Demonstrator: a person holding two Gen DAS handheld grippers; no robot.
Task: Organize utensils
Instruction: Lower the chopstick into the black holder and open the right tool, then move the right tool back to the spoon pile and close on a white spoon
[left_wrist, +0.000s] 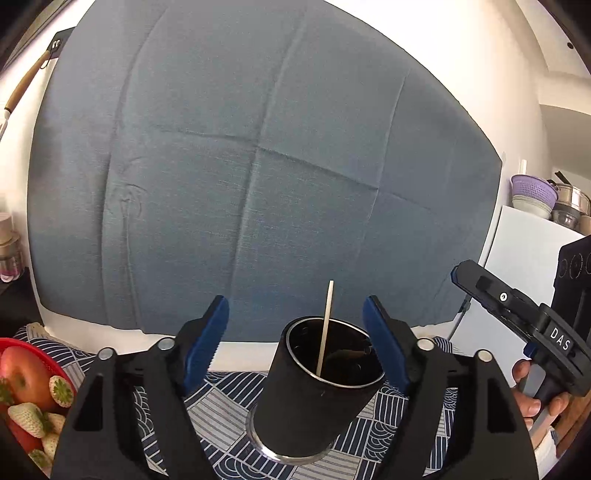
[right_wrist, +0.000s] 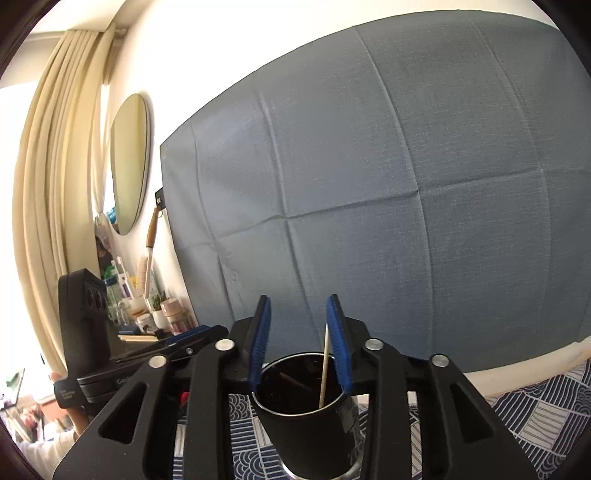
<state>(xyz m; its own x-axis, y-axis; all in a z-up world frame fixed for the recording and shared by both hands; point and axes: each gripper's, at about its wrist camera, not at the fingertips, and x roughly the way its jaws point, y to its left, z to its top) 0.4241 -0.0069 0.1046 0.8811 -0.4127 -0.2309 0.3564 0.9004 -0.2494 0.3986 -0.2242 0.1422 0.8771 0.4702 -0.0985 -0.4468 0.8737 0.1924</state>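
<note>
Right tool (right_wrist: 299, 341) over black cylindrical utensil holder (right_wrist: 306, 417), blue pads apart, either side of holder mouth, not pressing it. Thin wooden chopstick (right_wrist: 324, 373) stands tilted inside holder, upper end just beside right pad. Holder on blue-and-white patterned tablecloth (right_wrist: 535, 413). Left tool (right_wrist: 173, 341) at left edge, hand (right_wrist: 75, 417) gripping handle below. Grey-blue creased cloth (right_wrist: 388, 184) hangs on wall behind. Oval mirror (right_wrist: 129, 162), cream curtain (right_wrist: 55, 184) at left. Brush with wooden handle (right_wrist: 150, 251) hangs beside cloth; bottles and jars (right_wrist: 147, 306) crowded below, too small to identify.
</note>
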